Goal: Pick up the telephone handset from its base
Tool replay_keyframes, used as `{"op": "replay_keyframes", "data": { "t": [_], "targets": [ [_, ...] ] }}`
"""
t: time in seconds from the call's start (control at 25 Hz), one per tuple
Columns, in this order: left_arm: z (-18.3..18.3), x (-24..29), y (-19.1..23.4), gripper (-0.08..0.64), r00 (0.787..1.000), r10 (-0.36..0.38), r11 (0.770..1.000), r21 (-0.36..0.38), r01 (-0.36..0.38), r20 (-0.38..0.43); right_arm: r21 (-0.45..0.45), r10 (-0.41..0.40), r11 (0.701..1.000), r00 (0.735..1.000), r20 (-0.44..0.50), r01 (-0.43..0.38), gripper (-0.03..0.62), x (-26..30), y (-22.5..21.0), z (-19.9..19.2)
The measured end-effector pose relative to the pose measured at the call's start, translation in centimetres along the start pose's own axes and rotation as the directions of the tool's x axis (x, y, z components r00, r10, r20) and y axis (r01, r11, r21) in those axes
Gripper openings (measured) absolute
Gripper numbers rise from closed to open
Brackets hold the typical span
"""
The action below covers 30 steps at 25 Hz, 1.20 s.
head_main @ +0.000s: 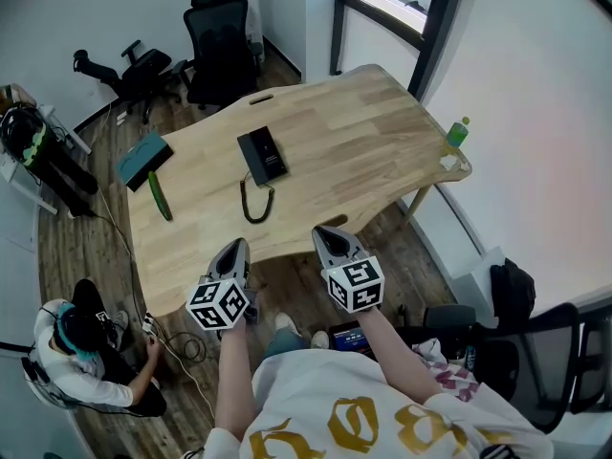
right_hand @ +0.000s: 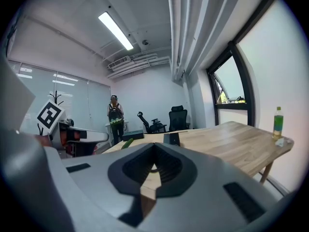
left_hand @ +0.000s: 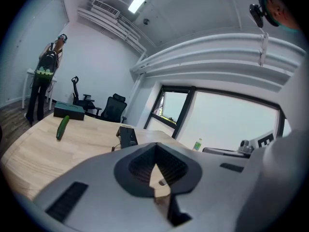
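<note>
head view looks down on a pale wood-grain worktop with a wavy near edge and rounded corners. the black telephone lies flat near the worktop's middle, a smooth rectangular slab. at this size we cannot separate handset from base. its coiled cord loops toward the near edge. toward the left edge lie a long green cucumber and a flat teal box, and a green bottle stands at the right corner. the wide stretch right of the telephone is bare wood. our left gripper and right gripper, grey plastic with dark ribbed pads, hover at the near edge, well apart from the telephone. both pairs of jaws are pressed together with nothing between them.
</note>
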<state>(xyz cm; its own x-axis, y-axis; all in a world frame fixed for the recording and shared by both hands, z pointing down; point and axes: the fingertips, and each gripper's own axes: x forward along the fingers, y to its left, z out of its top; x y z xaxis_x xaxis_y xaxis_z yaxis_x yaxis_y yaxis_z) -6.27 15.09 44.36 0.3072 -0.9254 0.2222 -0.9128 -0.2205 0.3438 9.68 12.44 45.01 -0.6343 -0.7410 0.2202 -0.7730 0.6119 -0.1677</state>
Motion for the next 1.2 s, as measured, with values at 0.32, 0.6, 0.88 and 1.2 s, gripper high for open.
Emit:
{"op": "replay_keyframes", "data": {
  "t": [0.32,0.6,0.88,1.2],
  "targets": [
    [0.5,3.6,1.2,0.006,1.000,-0.010,1.000,-0.013,0.010,-0.005,0.005,-0.024,1.000,1.000,-0.010,0.024,0.005,2.6,-2.9,0.4],
    [1.6,8.8,3.9,0.006,1.000,-0.021,1.000,-0.007,0.021,-0.024,0.016,-0.019,1.000,1.000,-0.021,0.019,0.006,7.8,-4.9,1.2],
    [3.9,15.0,8.0,0.006,0.999,-0.031,0.999,-0.022,0.031,-0.031,0.018,-0.056,0.998,0.997,-0.048,0.057,0.006,14.8,-7.4,2.5],
    [5.3,19.9,11.7,0.006,0.996,-0.063,0.998,-0.035,0.061,-0.060,0.050,-0.077,0.996,0.995,-0.058,0.080,0.005,20.6,-8.6,3.1]
  ]
}}
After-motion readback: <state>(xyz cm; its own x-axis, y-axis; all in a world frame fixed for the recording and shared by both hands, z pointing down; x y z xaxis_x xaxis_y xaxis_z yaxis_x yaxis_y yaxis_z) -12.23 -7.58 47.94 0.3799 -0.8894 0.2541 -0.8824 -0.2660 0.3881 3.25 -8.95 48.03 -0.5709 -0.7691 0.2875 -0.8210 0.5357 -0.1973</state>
